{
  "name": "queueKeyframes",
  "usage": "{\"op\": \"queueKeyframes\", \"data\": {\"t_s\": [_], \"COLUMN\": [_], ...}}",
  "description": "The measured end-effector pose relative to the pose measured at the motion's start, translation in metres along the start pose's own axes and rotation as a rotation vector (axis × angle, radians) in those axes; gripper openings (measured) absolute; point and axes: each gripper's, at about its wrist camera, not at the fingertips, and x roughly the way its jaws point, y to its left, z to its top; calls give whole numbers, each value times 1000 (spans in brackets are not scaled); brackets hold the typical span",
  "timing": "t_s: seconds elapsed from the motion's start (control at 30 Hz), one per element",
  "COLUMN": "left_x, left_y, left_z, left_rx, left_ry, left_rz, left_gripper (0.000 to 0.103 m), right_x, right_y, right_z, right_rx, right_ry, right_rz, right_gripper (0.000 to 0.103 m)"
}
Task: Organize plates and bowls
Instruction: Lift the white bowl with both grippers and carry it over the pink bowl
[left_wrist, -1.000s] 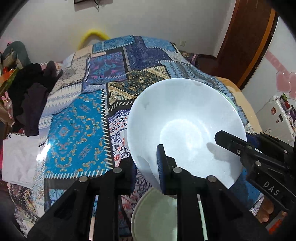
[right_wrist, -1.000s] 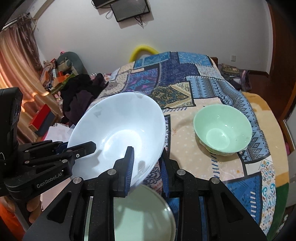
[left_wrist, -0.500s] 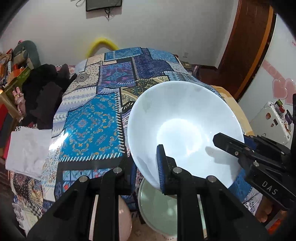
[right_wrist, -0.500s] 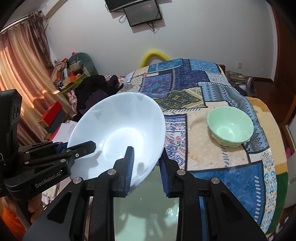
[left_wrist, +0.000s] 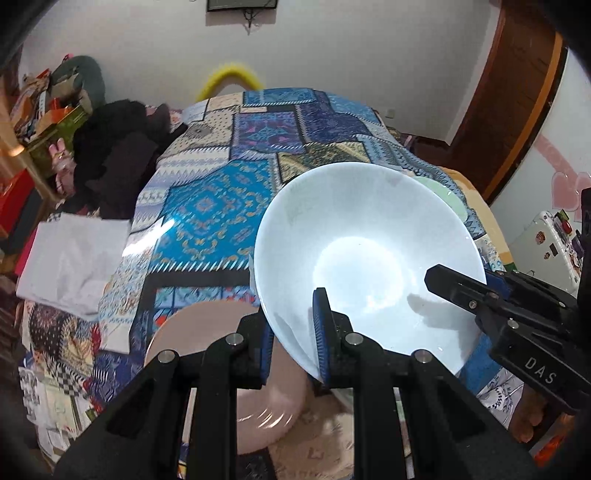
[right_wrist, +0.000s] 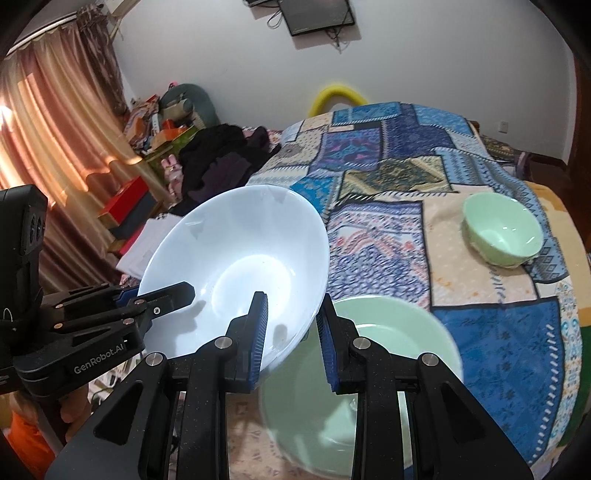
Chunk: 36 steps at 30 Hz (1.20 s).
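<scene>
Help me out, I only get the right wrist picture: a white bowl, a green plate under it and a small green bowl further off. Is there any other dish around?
Observer: Yes. The left wrist view shows a pink plate lying on the patterned bedspread, just below the left gripper.
Operator: Is that gripper really holding the white bowl?
Observer: Yes. In that view its two blue pads pinch the rim of the white bowl, one inside and one outside.
Operator: What stands off to the right of the bed?
Observer: A white box-like cabinet with stickers on it, against the wall.
</scene>
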Motion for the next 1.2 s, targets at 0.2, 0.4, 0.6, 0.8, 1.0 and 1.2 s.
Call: {"op": "queueKeyframes", "data": {"t_s": [0.2, 0.4, 0.6, 0.8, 1.0, 1.2], "left_x": [-4, -2, 7, 20, 32, 43], "left_y": [26, 55, 78, 99, 107, 111], "left_z": [-17, -37, -56, -71, -81, -85], "left_rx": [-32, -76, -111, -153, -169, -174], "left_ry": [5, 29, 68, 110, 149, 183], "left_rz": [27, 49, 73, 83, 80, 70], "left_gripper": [19, 19, 20, 20, 20, 19], "right_x": [17, 38, 64, 80, 87, 90], "right_y": [23, 44, 56, 62, 62, 60], "right_z": [-10, -18, -28, -37, -42, -47], "right_rx": [-28, -63, -84, -90, -89, -83], "right_ry": [36, 85, 146, 194, 223, 235], "right_rz": [41, 64, 76, 88, 86, 87], "right_gripper": [25, 25, 24, 24, 24, 24]}}
